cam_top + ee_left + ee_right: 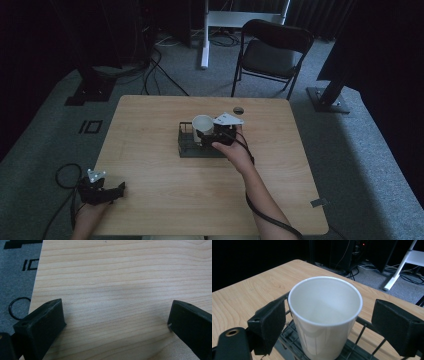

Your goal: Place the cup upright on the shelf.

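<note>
While the left hand-held gripper (119, 190) is resting at the near left corner of the counter (165, 195), its jaws are standing wide apart with nothing but bare wood grain between them in the left gripper view. A loop of its black cable (62, 175) is lying on the grey floor (45, 135) just to its left, off the counter edge. Well apart from it, farther along and toward the middle of the counter, the right hand-held gripper (204, 137) is reaching over a black wire rack (186, 148). Its jaws are also spread wide, flanking a white cup (324, 315) without touching it, as the right gripper view makes clear. This cup is standing upright inside the rack, directly between and just ahead of the right jaws, its mouth open and its inside looking empty. Behind the right gripper's grey plate, a small dark round hole (238, 110) is showing in the counter. Beyond the counter, a black folding chair (272, 52) is standing on the floor.
</note>
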